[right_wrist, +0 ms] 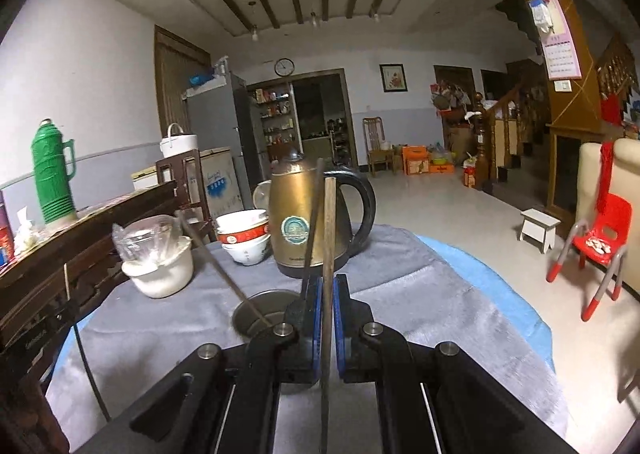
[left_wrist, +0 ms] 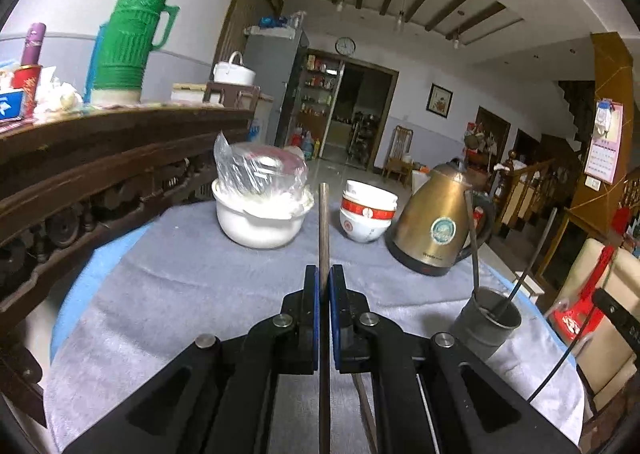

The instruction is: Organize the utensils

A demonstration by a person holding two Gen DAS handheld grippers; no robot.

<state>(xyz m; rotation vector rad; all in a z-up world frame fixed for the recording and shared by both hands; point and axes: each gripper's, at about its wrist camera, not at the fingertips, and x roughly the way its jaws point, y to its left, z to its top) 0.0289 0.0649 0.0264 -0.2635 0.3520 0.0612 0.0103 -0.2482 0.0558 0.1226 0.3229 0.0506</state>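
My left gripper (left_wrist: 324, 269) is shut on a brown chopstick (left_wrist: 324, 222) that stands upright between its blue pads. Another chopstick (left_wrist: 366, 410) lies on the grey cloth beneath the gripper. To the right stands a grey metal cup (left_wrist: 489, 320) with two thin utensils leaning in it. My right gripper (right_wrist: 328, 279) is shut on a second brown chopstick (right_wrist: 329, 222), also upright. The same metal cup (right_wrist: 267, 310) sits just left of and below these fingers, holding one stick that leans left and one that is nearly upright.
A brass kettle (left_wrist: 436, 222) (right_wrist: 308, 222), stacked bowls (left_wrist: 366, 214) (right_wrist: 244, 234) and a white pot under a plastic bag (left_wrist: 260, 214) (right_wrist: 160, 270) stand at the back of the cloth-covered table (left_wrist: 180, 294). A dark wooden sideboard (left_wrist: 100, 158) runs along the left.
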